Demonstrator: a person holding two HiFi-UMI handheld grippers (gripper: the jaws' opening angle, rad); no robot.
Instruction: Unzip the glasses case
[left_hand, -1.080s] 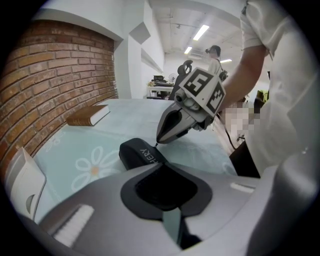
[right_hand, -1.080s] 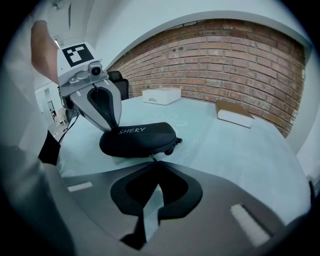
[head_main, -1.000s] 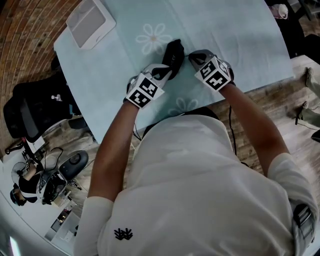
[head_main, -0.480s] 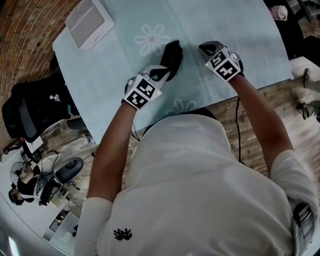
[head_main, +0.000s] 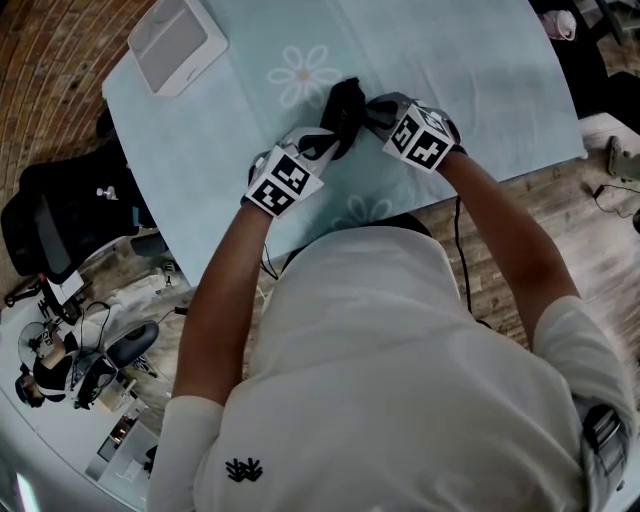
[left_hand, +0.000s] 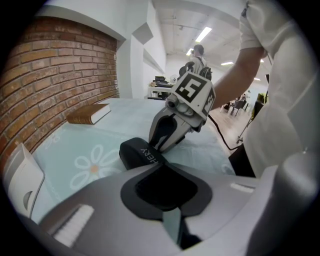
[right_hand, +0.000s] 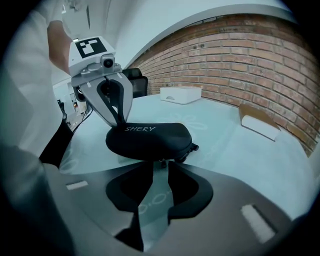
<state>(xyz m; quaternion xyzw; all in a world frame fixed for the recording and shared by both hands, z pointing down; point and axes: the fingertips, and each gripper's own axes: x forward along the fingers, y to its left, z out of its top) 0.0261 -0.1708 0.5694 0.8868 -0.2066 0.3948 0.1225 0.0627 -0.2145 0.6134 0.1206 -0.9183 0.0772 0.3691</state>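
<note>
Overhead; opposed close-ups sharing case (head_main: 345, 104)

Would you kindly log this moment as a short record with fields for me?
surface: pale blue flowered tablecloth
glasses case: black, lying flat, zip looks closed
left gripper: shut on one end of the case
right gripper: jaws narrowly apart, tips at the case's zipper edge, no grip seen
also on table: white box, book

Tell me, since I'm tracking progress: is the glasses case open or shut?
Shut. In the right gripper view the glasses case has its halves together, no gap at the seam; zip progress cannot be told.
</note>
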